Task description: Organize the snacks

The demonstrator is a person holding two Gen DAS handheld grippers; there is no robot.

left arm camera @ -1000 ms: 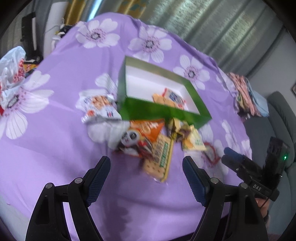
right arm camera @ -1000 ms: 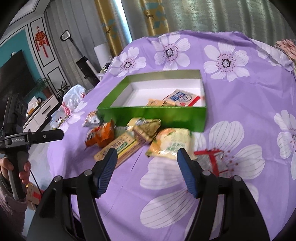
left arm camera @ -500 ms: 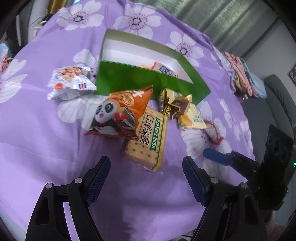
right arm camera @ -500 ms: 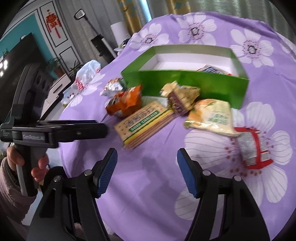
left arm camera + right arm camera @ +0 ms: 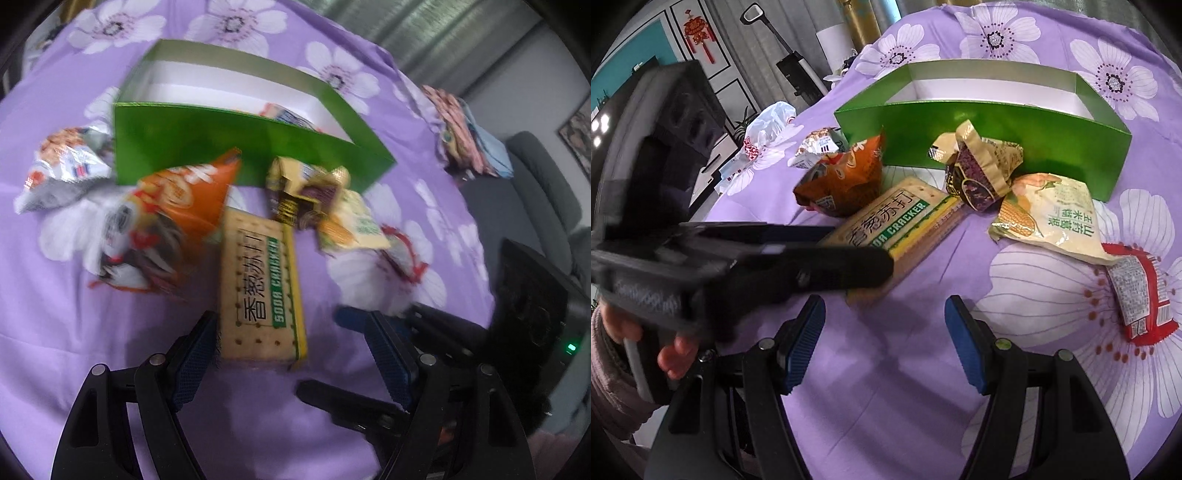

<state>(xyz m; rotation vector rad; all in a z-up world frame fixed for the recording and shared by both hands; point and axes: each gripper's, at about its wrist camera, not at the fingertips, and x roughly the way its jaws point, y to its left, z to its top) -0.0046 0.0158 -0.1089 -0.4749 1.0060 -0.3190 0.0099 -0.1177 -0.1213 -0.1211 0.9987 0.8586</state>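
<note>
I held the left tool [image 5: 291,363] spread over the near end of the soda cracker pack [image 5: 260,288], its left pad just beside the pack's edge and nothing pinched. The right tool [image 5: 884,343] was also spread and empty above the purple flowered cloth [image 5: 923,406] on the desk. The pack lay flat in front of the green box [image 5: 997,136], between the orange bag [image 5: 842,181] and the brown-gold packet [image 5: 979,170], with the corn snack bag [image 5: 1049,225] and red packet [image 5: 1137,295] further right.
</note>
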